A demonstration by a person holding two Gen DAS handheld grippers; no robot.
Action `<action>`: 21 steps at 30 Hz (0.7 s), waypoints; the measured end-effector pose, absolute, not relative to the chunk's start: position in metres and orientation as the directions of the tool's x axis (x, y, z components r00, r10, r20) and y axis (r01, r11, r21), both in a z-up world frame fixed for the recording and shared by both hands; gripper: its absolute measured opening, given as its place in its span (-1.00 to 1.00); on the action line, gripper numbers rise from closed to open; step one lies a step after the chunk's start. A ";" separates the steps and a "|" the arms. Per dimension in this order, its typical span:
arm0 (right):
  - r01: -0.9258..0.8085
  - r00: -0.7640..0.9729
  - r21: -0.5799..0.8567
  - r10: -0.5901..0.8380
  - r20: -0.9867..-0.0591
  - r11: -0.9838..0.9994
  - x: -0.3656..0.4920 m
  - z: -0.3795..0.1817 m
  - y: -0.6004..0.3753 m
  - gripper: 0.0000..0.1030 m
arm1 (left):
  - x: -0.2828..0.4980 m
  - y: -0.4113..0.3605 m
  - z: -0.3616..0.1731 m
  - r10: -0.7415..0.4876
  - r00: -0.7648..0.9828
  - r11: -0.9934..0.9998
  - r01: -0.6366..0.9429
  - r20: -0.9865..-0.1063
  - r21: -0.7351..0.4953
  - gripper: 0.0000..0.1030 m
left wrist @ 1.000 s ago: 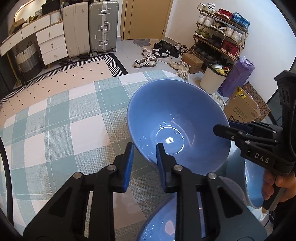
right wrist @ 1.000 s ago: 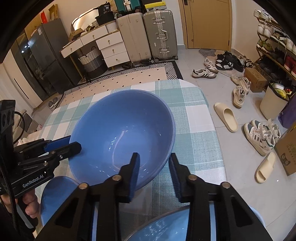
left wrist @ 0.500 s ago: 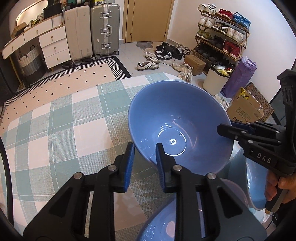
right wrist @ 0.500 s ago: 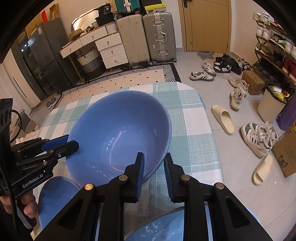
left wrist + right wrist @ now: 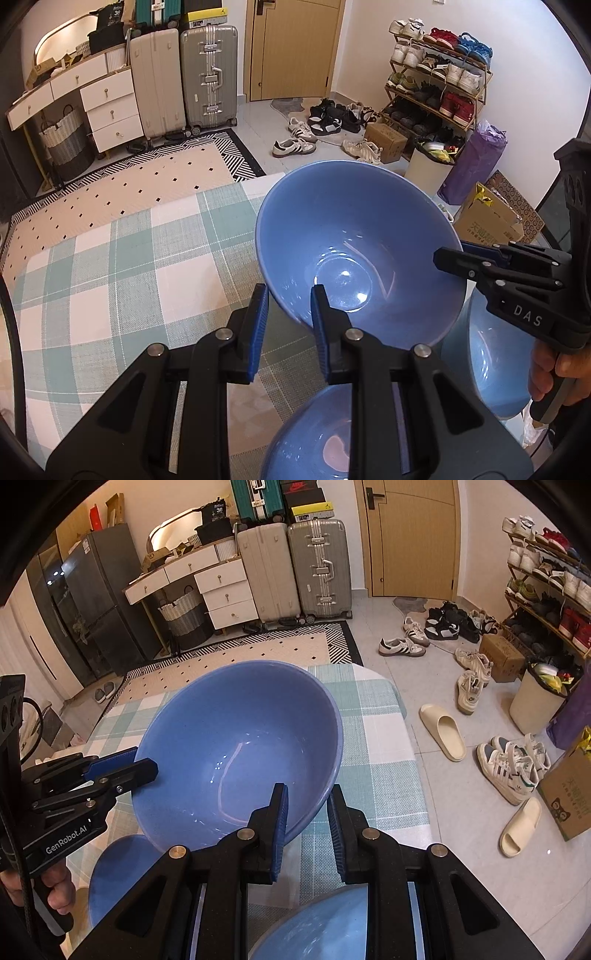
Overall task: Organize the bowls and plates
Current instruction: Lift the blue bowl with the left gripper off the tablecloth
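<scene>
big blue bowl [image 5: 354, 254] held up over checked tablecloth [image 5: 110, 266], tilted; left gripper [image 5: 286, 317] and right gripper [image 5: 306, 812] each clamped on opposite rim edges. keep both grips even, level it, lower slow onto a lower bowl. smaller blue bowls [image 5: 487, 358] below w/ nothing in them, same for big one.
</scene>
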State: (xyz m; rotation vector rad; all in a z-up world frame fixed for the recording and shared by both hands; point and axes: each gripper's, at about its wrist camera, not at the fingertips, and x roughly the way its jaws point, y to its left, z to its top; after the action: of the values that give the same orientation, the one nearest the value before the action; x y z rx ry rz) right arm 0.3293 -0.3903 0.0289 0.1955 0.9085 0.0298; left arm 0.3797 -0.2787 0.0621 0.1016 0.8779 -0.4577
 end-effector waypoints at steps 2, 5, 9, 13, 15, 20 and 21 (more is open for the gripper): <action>0.055 0.624 0.180 0.107 -0.774 0.982 0.326 0.034 -0.390 -0.58 | 0.376 -0.279 0.067 -0.347 0.556 0.898 0.428 -0.756 -0.097 -0.61; 0.054 0.633 0.179 0.105 -0.767 0.982 0.319 0.041 -0.389 -0.58 | 0.369 -0.278 0.076 -0.351 0.566 0.897 0.431 -0.746 -0.095 -0.61; 0.055 0.649 0.180 0.102 -0.754 0.982 0.310 0.052 -0.387 -0.58 | 0.358 -0.277 0.089 -0.356 0.576 0.896 0.435 -0.736 -0.092 -0.61; 0.052 0.665 0.176 0.097 -0.741 0.983 0.301 0.064 -0.382 -0.58 | 0.344 -0.274 0.103 -0.360 0.591 0.895 0.437 -0.722 -0.089 -0.61; 0.048 0.672 0.172 0.095 -0.734 0.984 0.296 0.070 -0.381 -0.58 | 0.338 -0.272 0.109 -0.360 0.597 0.895 0.438 -0.716 -0.086 -0.61; 0.039 0.688 0.168 0.095 -0.719 0.985 0.283 0.085 -0.375 -0.57 | 0.321 -0.268 0.124 -0.362 0.611 0.895 0.438 -0.704 -0.080 -0.61; 0.037 0.691 0.166 0.095 -0.717 0.985 0.280 0.087 -0.374 -0.57 | 0.317 -0.266 0.127 -0.362 0.614 0.896 0.438 -0.702 -0.079 -0.61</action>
State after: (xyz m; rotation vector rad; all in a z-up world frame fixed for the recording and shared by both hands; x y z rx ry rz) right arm 0.2801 -0.3736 0.0872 0.1732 0.8089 0.0325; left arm 0.3175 -0.2662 0.1269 0.1035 0.7847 -0.4619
